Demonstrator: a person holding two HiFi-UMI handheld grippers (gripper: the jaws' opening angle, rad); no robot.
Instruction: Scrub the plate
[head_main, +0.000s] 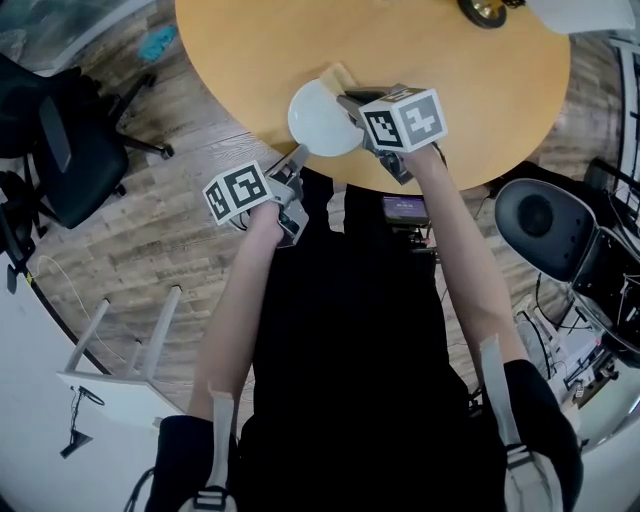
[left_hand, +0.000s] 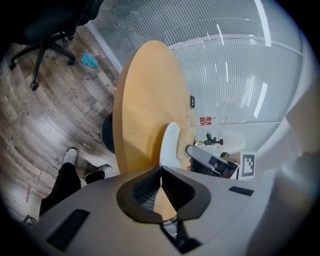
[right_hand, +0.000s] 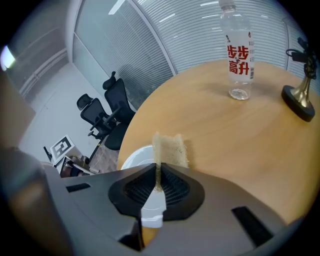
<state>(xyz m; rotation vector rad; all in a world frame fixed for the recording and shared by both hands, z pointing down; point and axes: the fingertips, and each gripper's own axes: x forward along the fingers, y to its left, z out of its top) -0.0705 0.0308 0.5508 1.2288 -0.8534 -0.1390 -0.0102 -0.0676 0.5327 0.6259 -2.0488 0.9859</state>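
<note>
Right now the left gripper (left_hand: 161, 169) is pinched shut on the rim of the white plate (head_main: 320, 120), which sits at the near edge of the round tabletop (head_main: 450, 70). The right gripper (right_hand: 158, 167) clamps a yellowish sponge (right_hand: 170, 149) at the plate's far side.

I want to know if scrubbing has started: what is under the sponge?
The sponge, clamped in the right gripper, lies over the far rim of the white plate and the table. Its underside is covered, so contact is unconfirmed.
</note>
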